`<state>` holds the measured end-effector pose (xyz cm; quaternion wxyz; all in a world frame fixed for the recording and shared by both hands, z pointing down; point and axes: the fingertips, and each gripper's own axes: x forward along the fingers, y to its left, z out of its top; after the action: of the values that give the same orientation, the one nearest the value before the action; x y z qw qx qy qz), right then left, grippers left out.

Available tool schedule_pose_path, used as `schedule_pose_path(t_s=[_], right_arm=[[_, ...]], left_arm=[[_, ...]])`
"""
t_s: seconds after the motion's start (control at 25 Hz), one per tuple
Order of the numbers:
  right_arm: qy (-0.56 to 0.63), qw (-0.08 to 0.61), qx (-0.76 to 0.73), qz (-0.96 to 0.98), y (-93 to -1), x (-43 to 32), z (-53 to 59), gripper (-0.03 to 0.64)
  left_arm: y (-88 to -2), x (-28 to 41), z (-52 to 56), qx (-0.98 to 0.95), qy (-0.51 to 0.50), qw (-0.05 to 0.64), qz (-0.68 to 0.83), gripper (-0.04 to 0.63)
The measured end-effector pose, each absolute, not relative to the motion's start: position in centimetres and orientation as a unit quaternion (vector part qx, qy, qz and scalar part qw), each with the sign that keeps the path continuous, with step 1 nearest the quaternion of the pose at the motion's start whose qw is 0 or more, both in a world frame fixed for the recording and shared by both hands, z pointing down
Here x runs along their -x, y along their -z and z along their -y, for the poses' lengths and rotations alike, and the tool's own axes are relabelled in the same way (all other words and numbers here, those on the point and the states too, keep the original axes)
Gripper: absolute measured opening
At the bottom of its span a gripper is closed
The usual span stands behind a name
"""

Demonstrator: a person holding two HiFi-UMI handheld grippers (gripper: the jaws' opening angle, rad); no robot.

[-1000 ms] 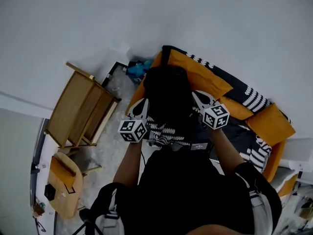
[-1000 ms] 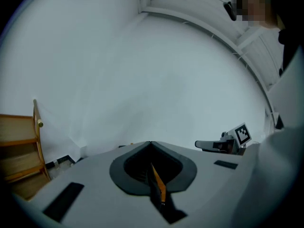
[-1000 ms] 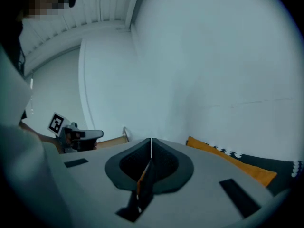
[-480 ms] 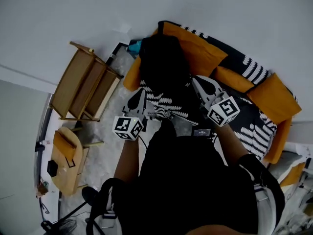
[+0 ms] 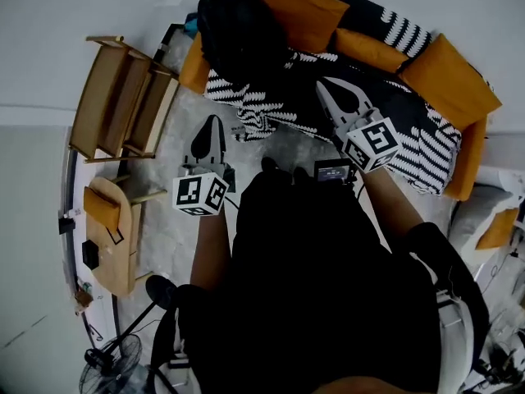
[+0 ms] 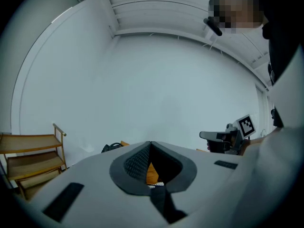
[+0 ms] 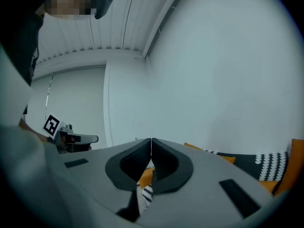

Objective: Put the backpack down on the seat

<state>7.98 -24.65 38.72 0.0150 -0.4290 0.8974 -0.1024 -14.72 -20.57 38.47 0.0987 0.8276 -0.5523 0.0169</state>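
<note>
left gripper (image 5: 212, 121): pale tapered jaws pressed tip to tip, dark ribbed pads meeting, nothing between them. right gripper (image 5: 322, 84): same, clenched on nothing. backpack (image 5: 242, 31): black, soft, rounded lump. it sits on the seat of the sofa (image 5: 426, 150), ahead of the left gripper and ahead-left of the right one, well apart from both. sofa has plump orange cushions (image 5: 447, 76) and a black cover with white feathery print. wooden shelf rack (image 5: 123, 101) stands left of the left gripper.
</note>
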Motion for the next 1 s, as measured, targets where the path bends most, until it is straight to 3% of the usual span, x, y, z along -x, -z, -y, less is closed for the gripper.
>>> schedule_pose_path(t_s=[0.32,1.0], right_arm=[[0.124,-0.008,0.489,-0.863,-40.2,-9.9,18.5,0.034],[0.123,-0.041,0.535,-0.835,-40.7,-6.8,0.2,0.034]], left_arm=[[-39.7,16.3,15.4,-0.809,-0.038,0.100,0.578,0.015],[-41.4,22.4,-3.1,-0.822,-0.019,0.144,0.550,0.015]])
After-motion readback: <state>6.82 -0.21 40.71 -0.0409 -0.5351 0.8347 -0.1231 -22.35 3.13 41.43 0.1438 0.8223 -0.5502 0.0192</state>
